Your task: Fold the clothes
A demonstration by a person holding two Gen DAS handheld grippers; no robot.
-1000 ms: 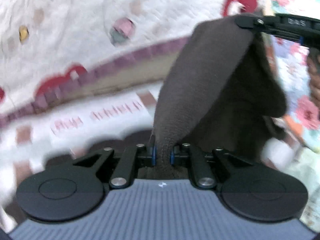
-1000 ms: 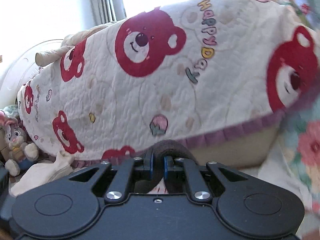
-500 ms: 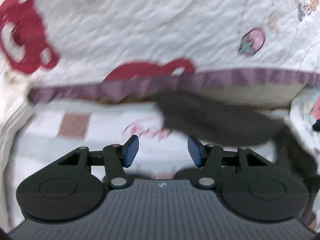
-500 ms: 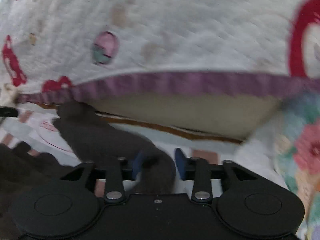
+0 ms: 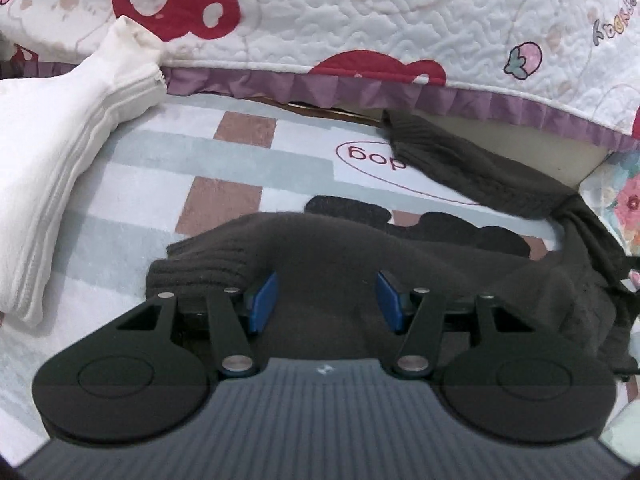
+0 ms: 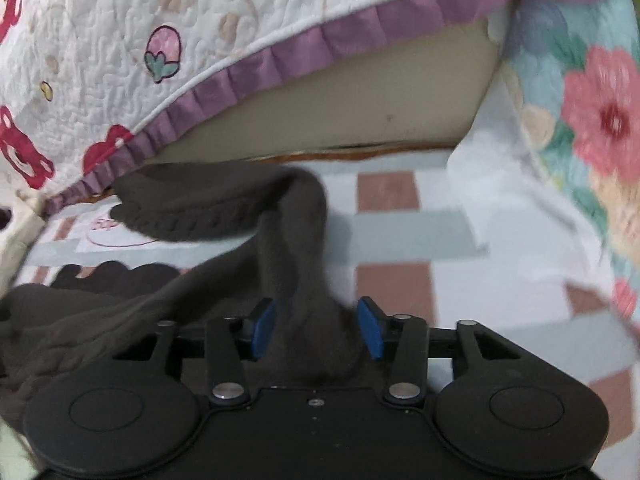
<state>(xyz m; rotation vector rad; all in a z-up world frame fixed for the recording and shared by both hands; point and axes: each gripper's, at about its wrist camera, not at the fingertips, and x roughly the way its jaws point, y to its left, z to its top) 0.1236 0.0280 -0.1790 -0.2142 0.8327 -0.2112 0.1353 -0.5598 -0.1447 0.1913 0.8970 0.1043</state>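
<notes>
A dark brown knit garment [image 5: 460, 256] lies on the checked mat [image 5: 224, 160], one sleeve stretching toward the quilt edge. My left gripper [image 5: 327, 300] is open, its blue pads apart just over the garment's near fold. In the right wrist view the same garment [image 6: 224, 204] lies in a twisted strip that runs back between the pads. My right gripper [image 6: 317, 328] is open with the cloth loose between its fingers.
A folded white garment [image 5: 52, 152] lies on the mat at the left. A bear-print quilt [image 5: 360, 12] with a purple ruffle hangs over the far side. A floral blanket [image 6: 592, 120] lies at the right.
Both grippers held the brown garment lifted a second ago, then opened and let it drop. It now lies on the mat, and both grippers have lowered close over it.
</notes>
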